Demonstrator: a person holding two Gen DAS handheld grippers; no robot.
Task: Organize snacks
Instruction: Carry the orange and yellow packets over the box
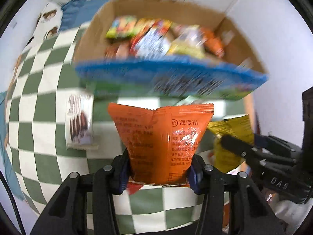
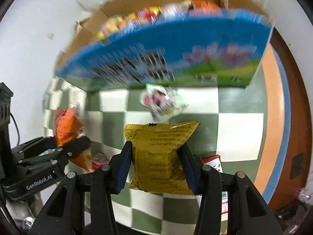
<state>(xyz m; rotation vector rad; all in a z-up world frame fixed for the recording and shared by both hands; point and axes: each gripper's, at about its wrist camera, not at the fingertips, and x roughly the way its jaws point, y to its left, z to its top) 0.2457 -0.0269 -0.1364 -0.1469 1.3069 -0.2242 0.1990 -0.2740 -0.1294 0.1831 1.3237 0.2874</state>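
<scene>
My left gripper (image 1: 159, 173) is shut on an orange snack packet (image 1: 162, 137) and holds it upright above the checked cloth. My right gripper (image 2: 156, 168) is shut on a yellow snack packet (image 2: 160, 152), held beside the left one; it also shows in the left wrist view (image 1: 232, 135). Ahead stands an open cardboard box (image 1: 93, 29) with a blue printed front (image 1: 166, 76), filled with several colourful snack packets (image 1: 156, 37). The box also shows in the right wrist view (image 2: 166, 54). The orange packet shows at the left of the right wrist view (image 2: 64, 127).
A white cookie box (image 1: 80, 121) stands on the green-and-white checked cloth (image 1: 39, 156) left of the cardboard box. A small white-and-pink packet (image 2: 162, 101) lies in front of the box. A red-and-white packet (image 2: 214, 163) lies at the right. The table's wooden edge (image 2: 291, 117) curves at the right.
</scene>
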